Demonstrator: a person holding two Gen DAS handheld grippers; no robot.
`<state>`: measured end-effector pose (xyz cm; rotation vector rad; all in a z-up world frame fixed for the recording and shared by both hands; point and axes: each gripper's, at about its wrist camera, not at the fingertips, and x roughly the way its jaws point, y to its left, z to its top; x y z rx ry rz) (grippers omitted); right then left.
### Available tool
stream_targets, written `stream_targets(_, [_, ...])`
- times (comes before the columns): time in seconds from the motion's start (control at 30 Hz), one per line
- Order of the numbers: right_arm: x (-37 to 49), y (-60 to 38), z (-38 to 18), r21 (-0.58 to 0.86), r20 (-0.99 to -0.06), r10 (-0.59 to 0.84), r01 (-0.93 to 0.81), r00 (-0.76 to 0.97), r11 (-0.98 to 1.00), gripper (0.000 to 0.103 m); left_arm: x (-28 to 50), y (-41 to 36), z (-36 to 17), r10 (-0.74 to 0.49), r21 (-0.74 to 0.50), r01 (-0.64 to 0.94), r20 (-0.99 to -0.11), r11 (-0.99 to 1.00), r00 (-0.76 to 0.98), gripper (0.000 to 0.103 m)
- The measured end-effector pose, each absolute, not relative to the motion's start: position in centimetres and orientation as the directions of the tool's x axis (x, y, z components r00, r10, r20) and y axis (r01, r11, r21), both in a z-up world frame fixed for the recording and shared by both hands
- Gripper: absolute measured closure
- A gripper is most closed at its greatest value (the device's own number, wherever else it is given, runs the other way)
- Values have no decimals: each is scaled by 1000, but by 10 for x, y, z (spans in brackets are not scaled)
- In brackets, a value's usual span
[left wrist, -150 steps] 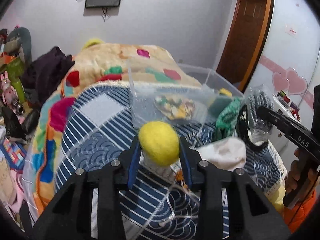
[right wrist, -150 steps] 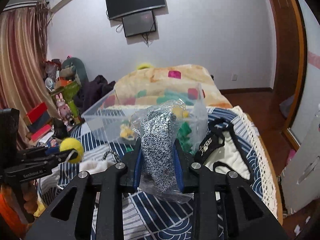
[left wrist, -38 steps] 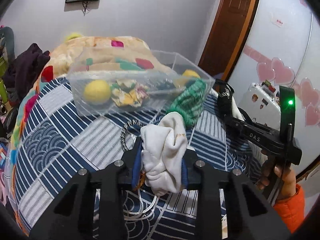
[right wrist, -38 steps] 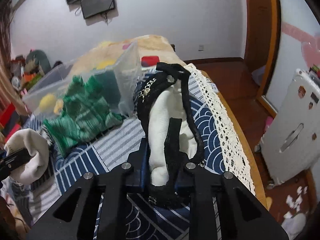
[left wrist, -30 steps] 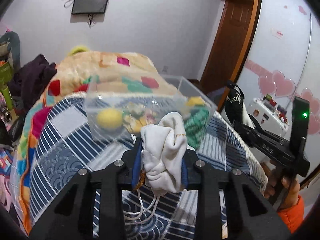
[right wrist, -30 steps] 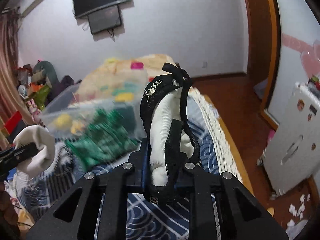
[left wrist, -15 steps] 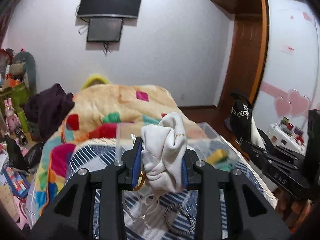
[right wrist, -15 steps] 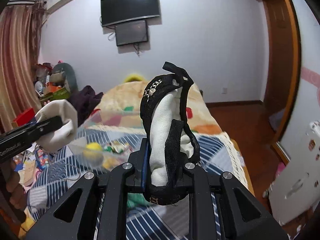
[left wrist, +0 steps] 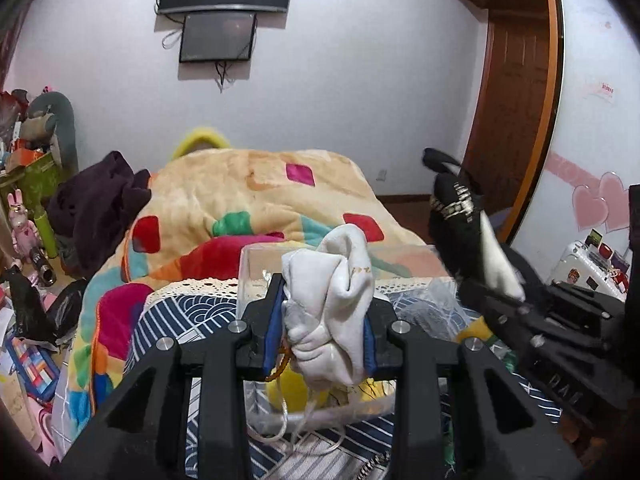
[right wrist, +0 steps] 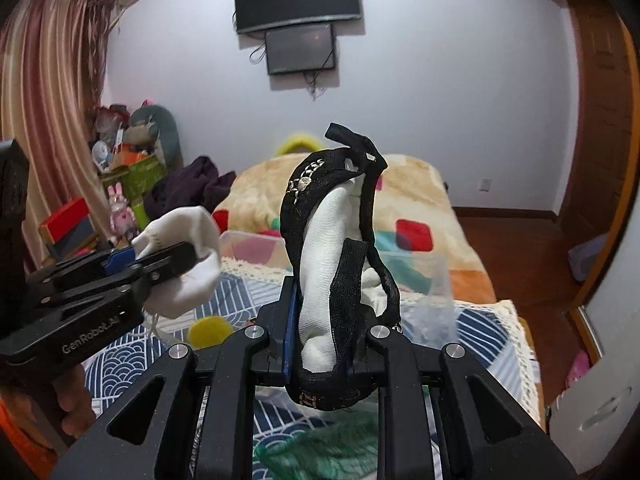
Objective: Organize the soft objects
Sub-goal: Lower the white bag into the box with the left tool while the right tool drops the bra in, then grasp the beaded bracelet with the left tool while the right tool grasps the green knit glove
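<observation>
My left gripper (left wrist: 324, 332) is shut on a bunched white cloth (left wrist: 332, 300) and holds it above the clear plastic bin (left wrist: 256, 256) on the bed. It also shows in the right wrist view (right wrist: 160, 256), with the cloth (right wrist: 188, 256). My right gripper (right wrist: 324, 332) is shut on a white garment with black straps (right wrist: 328, 256), held up over the bin (right wrist: 424, 272); it shows at right in the left wrist view (left wrist: 460, 224). A yellow ball (right wrist: 210, 330) lies in the bin, and a green knit piece (right wrist: 320, 448) lies below my right gripper.
The bin stands on a blue striped bedspread (left wrist: 168, 320) next to a colourful patchwork blanket (left wrist: 248, 196). Dark clothes (left wrist: 96, 200) and toys (left wrist: 20, 216) are piled at left. A wooden door (left wrist: 516, 120) and a white suitcase (left wrist: 580, 260) are at right.
Both grippers rose from the bedspread, each carrying its cloth, and now hold them above the bin. Five seconds ago the left held a yellow ball and the right a speckled bagged item.
</observation>
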<state>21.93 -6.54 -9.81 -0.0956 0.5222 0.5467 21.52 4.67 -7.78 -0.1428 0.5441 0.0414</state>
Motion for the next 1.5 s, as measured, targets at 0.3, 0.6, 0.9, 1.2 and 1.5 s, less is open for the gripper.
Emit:
stream_targets(0.3, [235,-45,-118,11,-606,442,-548,662,836,86,248,47,-100,-37,-134,-57,-612,989,790,71])
stream_targets(0.6, [243,-34,-128,-5,-680,412,-566,606,824,83,258,37,-110,-52,-110,-27,-653,994,756,63])
stream_targets(0.9, [233,-40,-118,-46,-647,404,-561,647,826,56,236,40,-87,-24,-80,-30,-593,996,805,45])
stream_targets(1.2, [212,-60,-92,-59,-557,408,-524,723,850,27,199,40,-55,-36,-87,-10,-514,996,857,28])
stream_targets(1.5, [184,-88,-65,-5,-459,449,-507,767,862,18,158,35,-52,-68,-98,23,-488,995,870,19])
